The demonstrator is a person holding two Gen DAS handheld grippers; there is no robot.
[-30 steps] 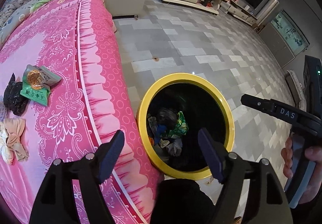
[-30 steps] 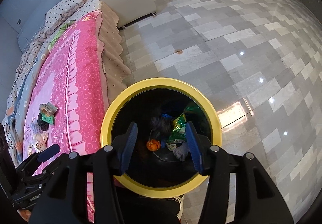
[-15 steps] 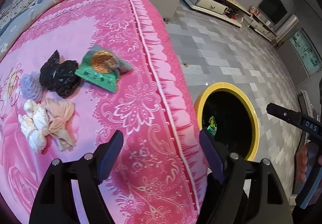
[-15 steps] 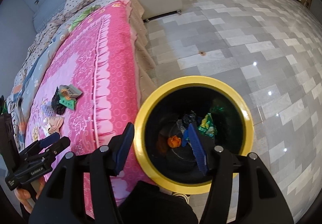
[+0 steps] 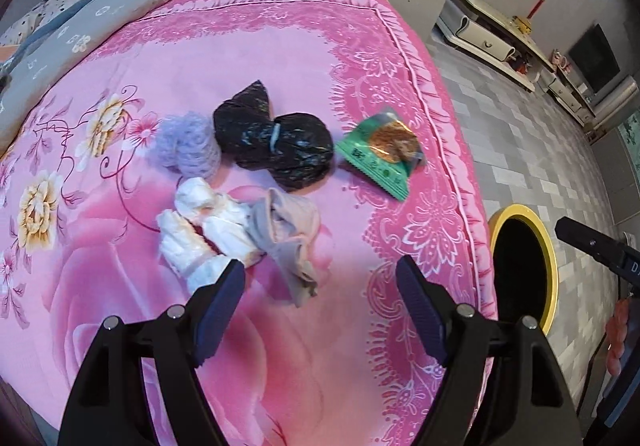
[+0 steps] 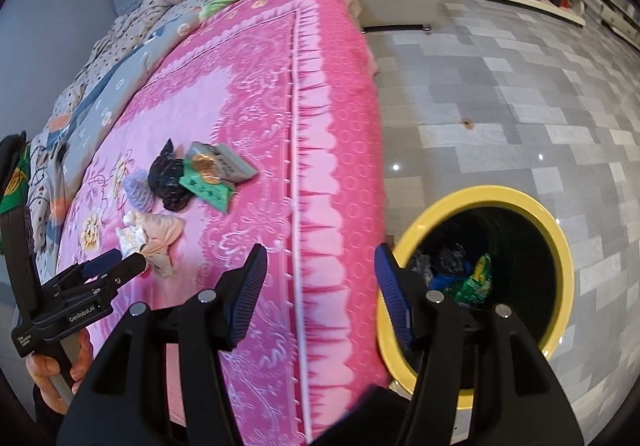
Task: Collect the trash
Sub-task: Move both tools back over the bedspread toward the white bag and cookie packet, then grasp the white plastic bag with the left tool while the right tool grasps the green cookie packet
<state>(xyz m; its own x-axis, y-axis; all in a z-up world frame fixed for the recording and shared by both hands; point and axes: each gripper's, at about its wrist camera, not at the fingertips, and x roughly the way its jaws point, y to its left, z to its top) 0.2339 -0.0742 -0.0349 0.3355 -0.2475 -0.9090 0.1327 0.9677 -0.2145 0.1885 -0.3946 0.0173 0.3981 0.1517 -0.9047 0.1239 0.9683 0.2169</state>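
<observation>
From the left wrist camera, the left gripper (image 5: 320,278) hangs over the pink bedspread (image 5: 120,326) with its fingers spread wide and nothing between them. A loose cluster of trash lies on the bedspread just ahead of the fingertips. Nearest is a crumpled white tissue wad (image 5: 200,234), right in front of the left-hand fingertip, with a beige cloth scrap (image 5: 292,234) touching it and reaching toward the gap between the fingers. Beyond these sit a lavender knitted ball (image 5: 188,145) and a knotted black plastic bag (image 5: 276,145), pressed side by side. A green snack wrapper (image 5: 384,149) lies farthest toward the bed's floor-side edge, just beside the bag. Past that edge, on the tiled floor (image 5: 540,149), stands the yellow-rimmed bin (image 5: 552,266); the tip of the right gripper (image 5: 592,246) shows at the frame's right edge.

From the right wrist camera, the right gripper (image 6: 320,278) is also released, fingers apart and empty, straddling the bedspread's (image 6: 328,205) fringed side. The bin (image 6: 560,246) sits just right of its right-hand finger, with mixed rubbish (image 6: 464,274) visible inside. The trash cluster lies well ahead and to the left on the bed: wrapper (image 6: 212,177), black bag (image 6: 168,181), lavender ball (image 6: 138,191), beige scrap (image 6: 162,236) and tissue (image 6: 130,236). The left gripper (image 6: 110,266) hovers at that cluster's near side, tips by the beige scrap.
</observation>
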